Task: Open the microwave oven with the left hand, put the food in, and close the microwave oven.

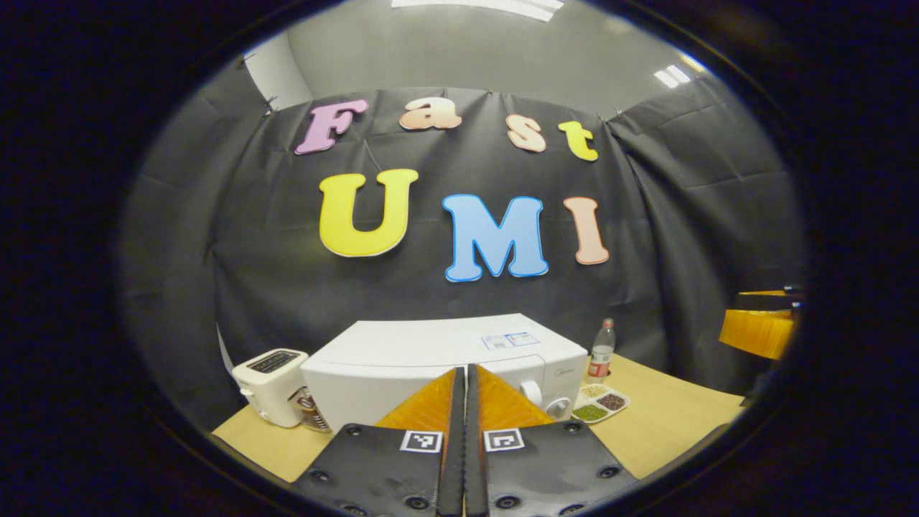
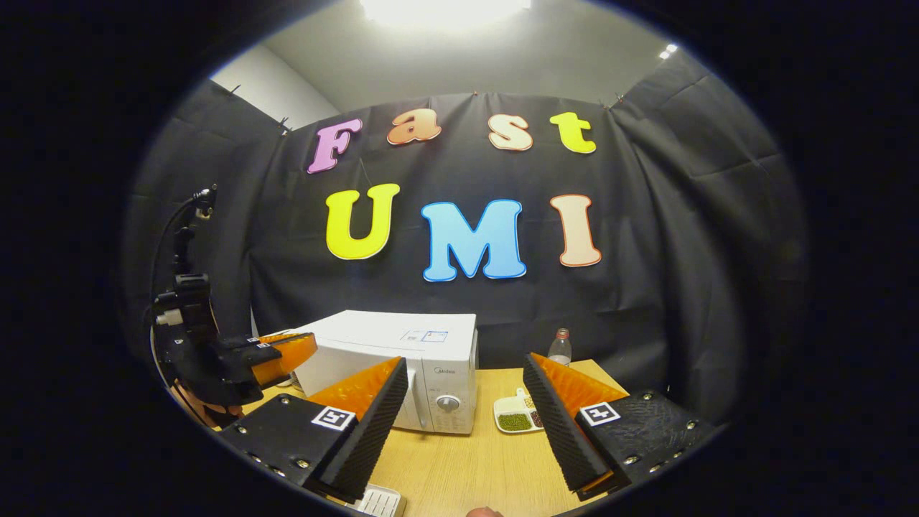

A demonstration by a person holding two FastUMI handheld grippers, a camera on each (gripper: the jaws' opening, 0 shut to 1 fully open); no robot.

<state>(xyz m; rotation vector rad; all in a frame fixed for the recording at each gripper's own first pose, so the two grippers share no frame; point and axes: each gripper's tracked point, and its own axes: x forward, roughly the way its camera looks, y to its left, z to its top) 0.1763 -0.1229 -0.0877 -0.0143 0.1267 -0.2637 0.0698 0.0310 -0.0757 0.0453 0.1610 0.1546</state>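
Left gripper view looks across a wooden table (image 1: pixel 668 424) at a white microwave oven (image 1: pixel 431 352). Its door is closed. The left gripper (image 1: pixel 465 402) has its two fingers pressed together, with nothing between them, and it hangs in front of the microwave without touching it. A small white toaster (image 1: pixel 271 384) stands just beside the microwave on one side. On the other side sits a little white tray of food (image 1: pixel 602 402) with green and brown bits in its parts. A clear bottle (image 1: pixel 602 350) stands behind the tray.

Right gripper view shows the right gripper (image 2: pixel 465 424) with its fingers wide apart and holding nothing. Between them, farther off, you see the microwave's front (image 2: pixel 431 380) with a round knob, and the tray of food (image 2: pixel 518 415) near it on the table. The left gripper (image 2: pixel 276 359) shows off to the side, near the microwave's top corner.
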